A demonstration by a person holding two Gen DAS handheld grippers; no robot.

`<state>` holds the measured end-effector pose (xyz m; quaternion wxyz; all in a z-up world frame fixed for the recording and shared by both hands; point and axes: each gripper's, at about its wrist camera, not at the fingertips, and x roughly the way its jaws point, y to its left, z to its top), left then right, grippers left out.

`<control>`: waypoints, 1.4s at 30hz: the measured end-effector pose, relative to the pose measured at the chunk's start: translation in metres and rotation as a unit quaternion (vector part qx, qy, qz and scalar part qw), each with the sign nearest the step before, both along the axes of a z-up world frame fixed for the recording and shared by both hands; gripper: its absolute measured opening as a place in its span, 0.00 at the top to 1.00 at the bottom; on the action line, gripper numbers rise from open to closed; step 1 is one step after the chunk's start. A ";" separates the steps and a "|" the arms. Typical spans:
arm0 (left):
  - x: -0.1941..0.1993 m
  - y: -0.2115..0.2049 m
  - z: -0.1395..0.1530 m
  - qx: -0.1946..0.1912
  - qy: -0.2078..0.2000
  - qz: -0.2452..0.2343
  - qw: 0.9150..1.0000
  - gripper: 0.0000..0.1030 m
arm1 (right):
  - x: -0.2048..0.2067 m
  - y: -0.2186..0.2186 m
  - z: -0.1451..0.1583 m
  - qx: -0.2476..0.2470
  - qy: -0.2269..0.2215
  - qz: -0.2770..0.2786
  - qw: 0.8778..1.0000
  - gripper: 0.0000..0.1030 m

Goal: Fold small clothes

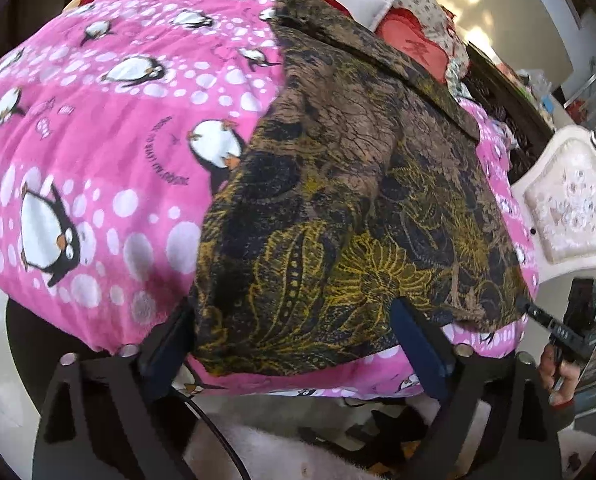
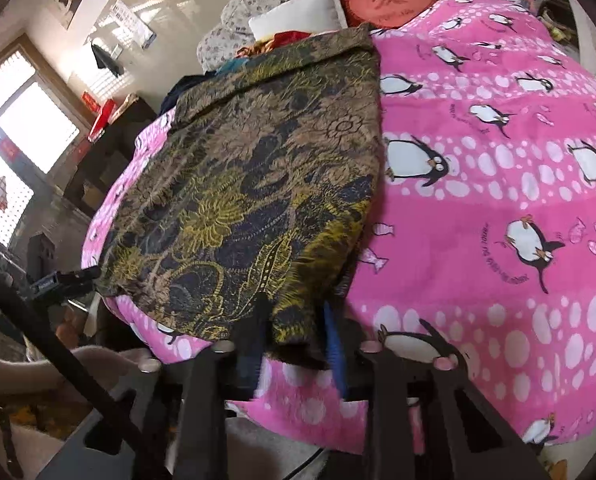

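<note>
Grippers angle down at the patterned garment on the penguin blanket: left gripper spread wide over its hem, right gripper pinching its corner.

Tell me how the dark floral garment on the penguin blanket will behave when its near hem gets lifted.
The dark floral garment will probably flop and drape: it already follows the bed's curve over the pink penguin blanket. It looks thin and light, lying flat with only shallow creases. Lifted by one edge it will likely sag in the middle, so both near corners probably need lifting together.

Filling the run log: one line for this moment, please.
left gripper: open, astride hem | right gripper: shut on corner | patterned garment: flat on pink blanket
</note>
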<state>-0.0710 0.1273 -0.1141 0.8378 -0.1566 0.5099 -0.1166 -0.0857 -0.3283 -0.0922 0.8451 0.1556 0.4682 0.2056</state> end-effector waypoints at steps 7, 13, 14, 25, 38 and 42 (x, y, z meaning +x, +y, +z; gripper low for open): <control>0.008 0.003 0.027 -0.004 -0.007 -0.031 0.999 0.90 | 0.001 -0.016 0.017 0.087 -0.038 -0.002 0.995 0.91; 0.026 0.013 0.061 -0.029 -0.039 -0.030 0.998 0.90 | 0.015 -0.029 0.042 0.139 -0.078 -0.011 0.987 0.92; 0.032 0.015 0.065 -0.034 -0.040 -0.027 0.998 0.90 | 0.019 -0.031 0.046 0.145 -0.084 -0.013 0.986 0.92; 0.110 0.014 0.124 -0.022 -0.098 -0.022 0.995 0.90 | 0.084 -0.026 0.097 0.137 -0.156 -0.035 0.978 0.92; 0.277 -0.009 0.168 0.028 -0.122 0.009 0.992 0.90 | 0.239 -0.015 0.147 0.083 -0.196 -0.077 0.974 0.93; 0.330 -0.013 0.164 0.018 -0.108 0.020 0.994 0.90 | 0.292 -0.021 0.139 0.083 -0.181 -0.115 0.973 0.93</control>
